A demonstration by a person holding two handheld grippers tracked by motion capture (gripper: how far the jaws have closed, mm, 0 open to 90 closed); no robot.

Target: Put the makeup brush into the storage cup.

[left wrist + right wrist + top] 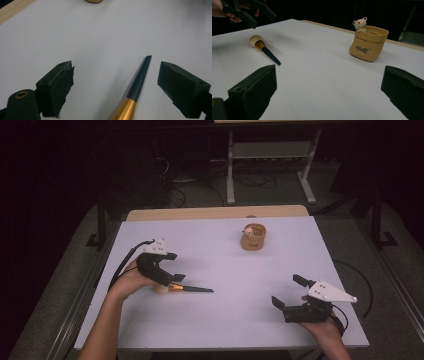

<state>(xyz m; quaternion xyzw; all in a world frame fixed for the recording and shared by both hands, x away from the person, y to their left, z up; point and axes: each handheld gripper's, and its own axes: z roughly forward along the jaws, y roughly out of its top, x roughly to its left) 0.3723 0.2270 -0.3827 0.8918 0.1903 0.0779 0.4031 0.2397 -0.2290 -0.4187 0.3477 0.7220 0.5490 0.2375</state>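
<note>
The brush lay flat on the white table at the left of the high view, its dark handle pointing right. The left gripper hovered just above it, jaws wide and holding nothing. At lower right, the right gripper also stood wide, empty.

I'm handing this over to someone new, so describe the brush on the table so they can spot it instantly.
On the white table, look to the near left, just below the left hand-held gripper. The brush lies flat there: rounded pale head, gold collar, then a dark handle tapering to a point. The only other item, a tan pouch-shaped holder with a small bear, stands upright farther back.
</note>
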